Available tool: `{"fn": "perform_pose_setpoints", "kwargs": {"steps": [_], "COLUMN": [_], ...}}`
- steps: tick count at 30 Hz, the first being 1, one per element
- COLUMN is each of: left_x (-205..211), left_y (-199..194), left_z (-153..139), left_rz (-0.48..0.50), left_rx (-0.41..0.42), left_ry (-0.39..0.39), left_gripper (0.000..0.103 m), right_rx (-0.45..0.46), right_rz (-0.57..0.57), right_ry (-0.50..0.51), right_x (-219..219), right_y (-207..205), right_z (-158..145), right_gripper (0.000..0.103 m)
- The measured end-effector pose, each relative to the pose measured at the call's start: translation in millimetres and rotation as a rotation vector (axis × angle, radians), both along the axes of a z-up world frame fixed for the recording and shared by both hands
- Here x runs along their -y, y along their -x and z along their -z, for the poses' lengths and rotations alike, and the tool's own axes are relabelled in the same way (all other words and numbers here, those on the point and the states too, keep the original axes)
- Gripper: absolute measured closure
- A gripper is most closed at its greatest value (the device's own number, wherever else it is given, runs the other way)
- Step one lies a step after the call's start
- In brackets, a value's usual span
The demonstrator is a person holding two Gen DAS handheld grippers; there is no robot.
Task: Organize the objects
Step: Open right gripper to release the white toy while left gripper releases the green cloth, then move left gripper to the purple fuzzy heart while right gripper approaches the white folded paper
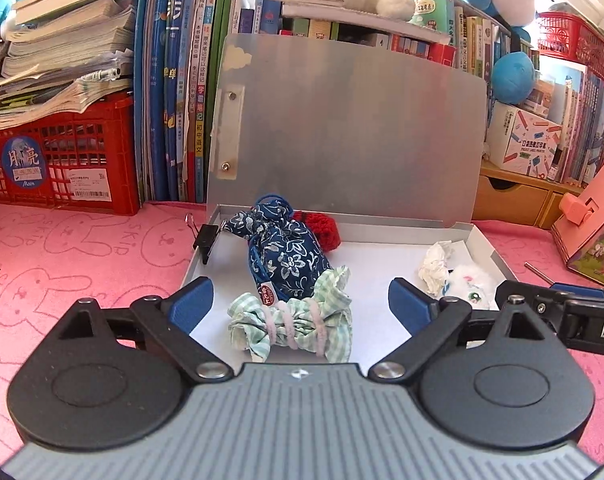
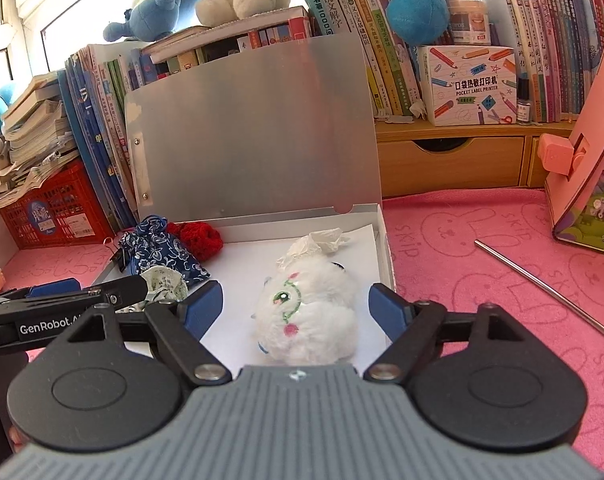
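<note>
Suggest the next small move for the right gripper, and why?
Probably ease the right gripper forward and down, then close on the white plush toy. Its jaws are open and already straddle the toy, which lies loose in the open metal box. The left gripper is likewise open over the green checked cloth bundle.

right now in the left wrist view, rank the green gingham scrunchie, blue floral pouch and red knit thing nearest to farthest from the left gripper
1. green gingham scrunchie, between the open jaws of the left gripper
2. blue floral pouch, just behind it
3. red knit thing, at the box's back, behind the pouch
</note>
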State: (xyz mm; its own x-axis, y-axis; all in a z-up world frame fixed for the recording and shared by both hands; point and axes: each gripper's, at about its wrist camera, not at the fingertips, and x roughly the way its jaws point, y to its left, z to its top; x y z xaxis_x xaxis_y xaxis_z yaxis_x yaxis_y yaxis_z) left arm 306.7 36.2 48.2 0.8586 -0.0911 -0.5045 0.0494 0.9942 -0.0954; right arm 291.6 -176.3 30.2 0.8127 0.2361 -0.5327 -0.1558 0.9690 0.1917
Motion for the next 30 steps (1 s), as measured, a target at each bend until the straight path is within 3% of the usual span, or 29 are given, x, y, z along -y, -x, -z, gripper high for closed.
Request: {"fn": "perform_pose_setpoints", "kwargs": {"steps": [11,30], "left_x": [6.3,13.2], "left_y": [79.3,201.2], "left_z": [-16.8,-2.4], "left_rz": [0.068,0.179], "left_rx": [0.047,0.087], "left_ry": [-0.024,-0.063], "left_gripper": [0.006,0.005], "right_rx": [0.061,0.154], "right_rz": [-0.037,-0.092], "right_ry": [0.043,0.064], "right_x": [7.8,15.4], "right_y": [68.5,172.2], "right_z": [-13.0,-22.3], "right_gripper": [0.014,0.011]}}
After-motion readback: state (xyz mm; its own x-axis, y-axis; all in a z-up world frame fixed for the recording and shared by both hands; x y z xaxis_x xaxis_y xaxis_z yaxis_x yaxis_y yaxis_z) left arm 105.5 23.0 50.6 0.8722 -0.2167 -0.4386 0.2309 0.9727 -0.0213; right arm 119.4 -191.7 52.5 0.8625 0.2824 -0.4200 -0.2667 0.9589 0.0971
